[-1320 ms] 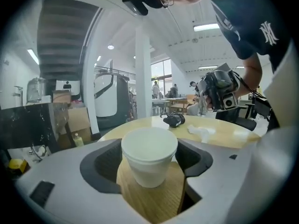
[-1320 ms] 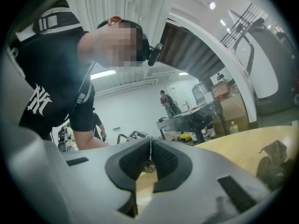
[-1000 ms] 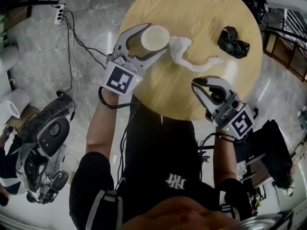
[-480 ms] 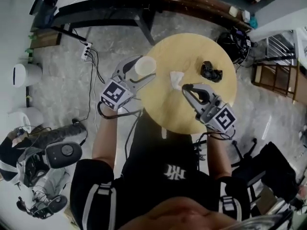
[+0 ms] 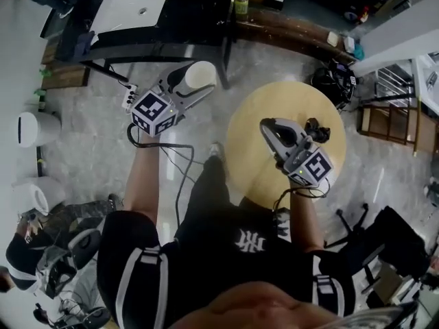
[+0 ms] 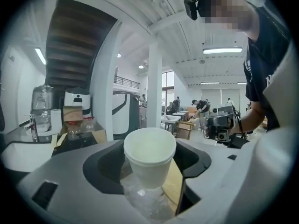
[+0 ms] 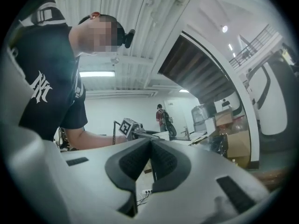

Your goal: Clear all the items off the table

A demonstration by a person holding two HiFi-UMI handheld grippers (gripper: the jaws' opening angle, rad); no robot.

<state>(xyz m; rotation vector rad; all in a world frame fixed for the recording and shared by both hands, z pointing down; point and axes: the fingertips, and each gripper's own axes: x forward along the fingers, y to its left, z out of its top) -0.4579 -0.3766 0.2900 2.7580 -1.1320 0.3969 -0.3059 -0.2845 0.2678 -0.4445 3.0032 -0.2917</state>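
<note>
A white paper cup (image 5: 200,74) sits between the jaws of my left gripper (image 5: 194,84), which is shut on it and holds it over the floor, left of the round wooden table (image 5: 250,149). In the left gripper view the cup (image 6: 149,153) stands mouth-up between the pads, with the table edge beneath it. My right gripper (image 5: 267,129) hovers over the table, shut and empty; the right gripper view shows its jaws (image 7: 150,160) pressed together. A black crumpled object (image 5: 317,129) lies on the table's far right, partly behind that gripper.
A power strip with cables (image 5: 127,98) lies on the floor below the left gripper. A black bench (image 5: 164,12) stands at the back, white bins (image 5: 31,129) at the left, a black bag (image 5: 336,74) and wooden steps (image 5: 391,125) at the right.
My left gripper has carried the cup off the table, leftward over the floor. The right gripper has moved up over the table's middle, and the white tissue no longer shows.
</note>
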